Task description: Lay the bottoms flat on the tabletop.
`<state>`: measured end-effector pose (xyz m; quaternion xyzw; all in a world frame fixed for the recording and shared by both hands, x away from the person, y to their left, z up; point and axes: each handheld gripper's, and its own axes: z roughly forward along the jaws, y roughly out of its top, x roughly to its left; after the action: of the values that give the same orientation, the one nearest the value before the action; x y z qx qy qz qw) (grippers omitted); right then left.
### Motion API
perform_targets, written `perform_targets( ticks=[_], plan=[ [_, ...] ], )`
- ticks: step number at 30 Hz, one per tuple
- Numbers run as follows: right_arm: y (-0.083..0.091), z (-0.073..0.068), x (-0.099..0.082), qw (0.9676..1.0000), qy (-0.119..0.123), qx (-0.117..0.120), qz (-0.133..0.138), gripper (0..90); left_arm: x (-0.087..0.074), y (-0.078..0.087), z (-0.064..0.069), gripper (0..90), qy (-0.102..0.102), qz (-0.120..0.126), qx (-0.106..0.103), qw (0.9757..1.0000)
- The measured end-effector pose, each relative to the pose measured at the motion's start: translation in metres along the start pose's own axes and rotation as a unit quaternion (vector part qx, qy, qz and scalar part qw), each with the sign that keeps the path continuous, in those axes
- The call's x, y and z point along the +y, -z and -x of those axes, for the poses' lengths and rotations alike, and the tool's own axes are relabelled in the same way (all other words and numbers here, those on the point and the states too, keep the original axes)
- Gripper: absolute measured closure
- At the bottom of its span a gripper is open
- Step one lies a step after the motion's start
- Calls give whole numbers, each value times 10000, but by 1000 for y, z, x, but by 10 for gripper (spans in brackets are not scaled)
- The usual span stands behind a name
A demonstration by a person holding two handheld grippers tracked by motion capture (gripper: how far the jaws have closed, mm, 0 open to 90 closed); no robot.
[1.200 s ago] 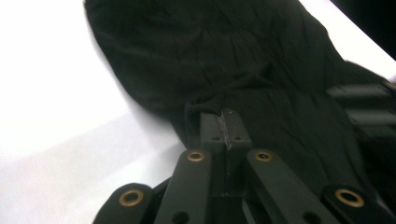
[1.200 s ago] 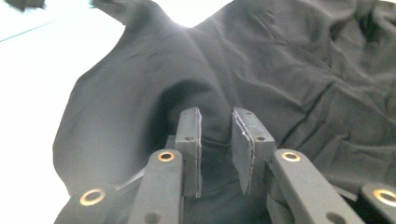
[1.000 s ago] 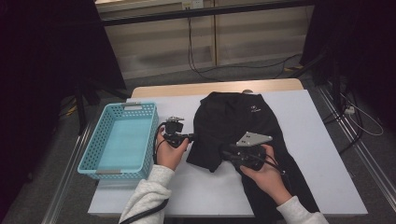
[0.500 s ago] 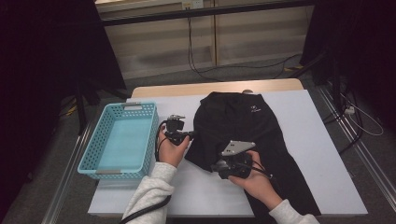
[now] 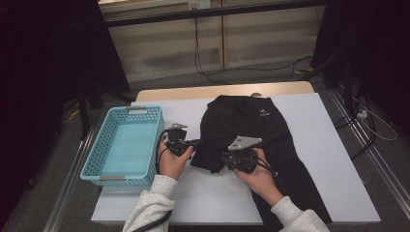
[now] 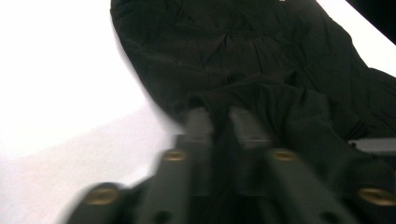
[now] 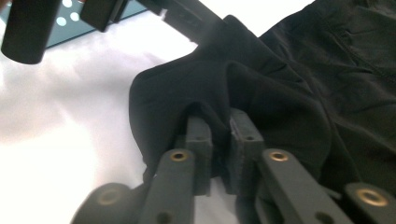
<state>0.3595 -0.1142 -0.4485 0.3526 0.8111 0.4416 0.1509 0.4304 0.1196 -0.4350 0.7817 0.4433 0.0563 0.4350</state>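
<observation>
A black garment [image 5: 256, 121] lies spread on the white table [image 5: 333, 140], its left edge bunched up between the two hands. My left gripper [image 5: 197, 143] points right into that edge. Its jaws [image 6: 220, 116] have just been opening a little, with a fold of the garment [image 6: 243, 46] still caught between them. My right gripper [image 5: 218, 160] points left at the same edge. Its jaws [image 7: 219, 122] have just been closing and now pinch a raised fold of the garment [image 7: 327, 70]. The left gripper [image 7: 196, 18] appears at the top of the right gripper view, holding the cloth up.
A light blue plastic basket [image 5: 92, 164] with nothing in it stands at the table's left edge, just beside my left hand. Dark floor, cables and a wooden wall panel lie beyond the far edge. Bare white tabletop lies to the right of the garment.
The right hand has slid left along the garment's edge toward the left hand and its jaws have closed on a fold. The left hand has stayed put.
</observation>
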Motion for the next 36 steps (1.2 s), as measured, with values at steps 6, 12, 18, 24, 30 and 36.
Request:
perform_targets(
  ticks=[6, 12, 18, 24, 30, 36],
  plan=[
    [4, 21, -3, 9993, -347, -111, 68, 863, -6, 14, 3, 347, -244, 13, 122, 9996],
    [4, 30, -8, 9986, -468, -225, -109, 859, -24, 21, 11, 283, -562, -170, 37, 9983],
    [-3, 31, -16, 9979, -477, -277, -344, 842, -39, 20, 20, 261, -778, -266, -198, 9964],
    [1, 31, -16, 9982, -488, -269, -241, 866, -46, 18, 17, 286, -759, -393, -236, 9961],
    [10, 31, -14, 9983, -520, -246, -107, 867, -50, 11, 21, 376, -900, -530, -197, 9943],
    [15, 33, -13, 9980, -596, -214, 20, 866, -50, 9, 25, 672, -926, -502, -225, 9942]
  ],
)
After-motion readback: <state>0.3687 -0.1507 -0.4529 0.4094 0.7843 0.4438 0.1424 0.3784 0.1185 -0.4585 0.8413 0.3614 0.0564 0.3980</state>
